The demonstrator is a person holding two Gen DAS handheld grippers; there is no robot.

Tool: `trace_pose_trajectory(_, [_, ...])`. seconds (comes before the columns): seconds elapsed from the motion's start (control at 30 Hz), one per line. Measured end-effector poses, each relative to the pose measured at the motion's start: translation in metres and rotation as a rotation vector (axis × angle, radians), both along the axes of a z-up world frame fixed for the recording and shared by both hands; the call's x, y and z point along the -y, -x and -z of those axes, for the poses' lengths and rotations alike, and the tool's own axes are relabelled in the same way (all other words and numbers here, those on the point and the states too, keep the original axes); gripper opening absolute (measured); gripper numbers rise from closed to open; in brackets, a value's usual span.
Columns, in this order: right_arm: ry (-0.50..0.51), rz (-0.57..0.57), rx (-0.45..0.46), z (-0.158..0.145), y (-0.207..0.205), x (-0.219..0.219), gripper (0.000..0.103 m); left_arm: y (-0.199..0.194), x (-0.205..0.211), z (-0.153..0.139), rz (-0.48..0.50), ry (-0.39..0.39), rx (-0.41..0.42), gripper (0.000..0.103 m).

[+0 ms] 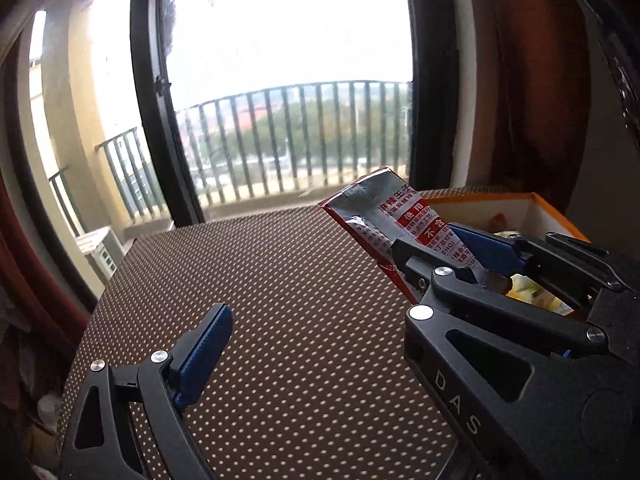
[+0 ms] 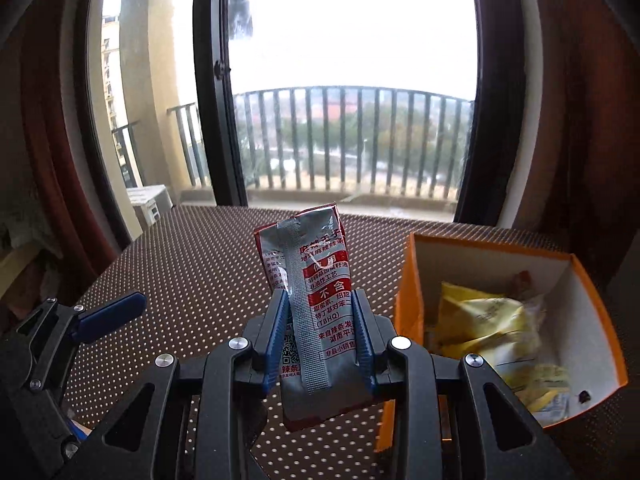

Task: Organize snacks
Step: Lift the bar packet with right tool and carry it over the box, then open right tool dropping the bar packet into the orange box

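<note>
My right gripper (image 2: 322,312) is shut on a red and silver snack packet (image 2: 316,276) with Chinese print, held upright above the table, just left of an orange box (image 2: 404,280). The box holds several yellow snack bags (image 2: 484,320). In the left wrist view the same packet (image 1: 384,216) sticks up from the right gripper (image 1: 448,248) in front of the box (image 1: 560,210). Of my left gripper only one blue-padded finger (image 1: 206,350) shows on its own camera; the right wrist view shows another finger (image 2: 108,314) at the far left, with nothing held.
The round table has a brown dotted cover (image 1: 280,300). Behind it stand a glass door (image 2: 352,80), a balcony railing (image 2: 344,140) and dark red curtains (image 2: 568,120) at both sides. Clutter lies below the table's left edge (image 1: 44,412).
</note>
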State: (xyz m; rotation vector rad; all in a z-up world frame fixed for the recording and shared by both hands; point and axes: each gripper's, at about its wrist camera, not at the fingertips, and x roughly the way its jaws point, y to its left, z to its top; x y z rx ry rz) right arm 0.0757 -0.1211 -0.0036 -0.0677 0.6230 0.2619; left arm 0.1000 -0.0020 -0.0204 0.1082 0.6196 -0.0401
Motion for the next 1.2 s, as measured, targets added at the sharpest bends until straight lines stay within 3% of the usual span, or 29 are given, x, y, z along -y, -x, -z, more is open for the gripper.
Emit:
trace_pose_trajectory(0.4, [-0.037,0.122,0.078,-0.015,-0.005,0.051,0.034,-0.010,0.054,-0.010,0.093,-0.007,0.014,0.093])
trace_pose_trajectory(0.83, [-0.057,0.234,0.074,-0.010,-0.034,0.117,0.034,-0.056,0.093,-0.006,0.137,0.004,0.002,0.094])
trace_pose_trajectory(1.2, [-0.094,0.326,0.028,0.006,-0.059,0.166,0.034,-0.099,0.128,0.019,0.206,0.011,-0.065,0.094])
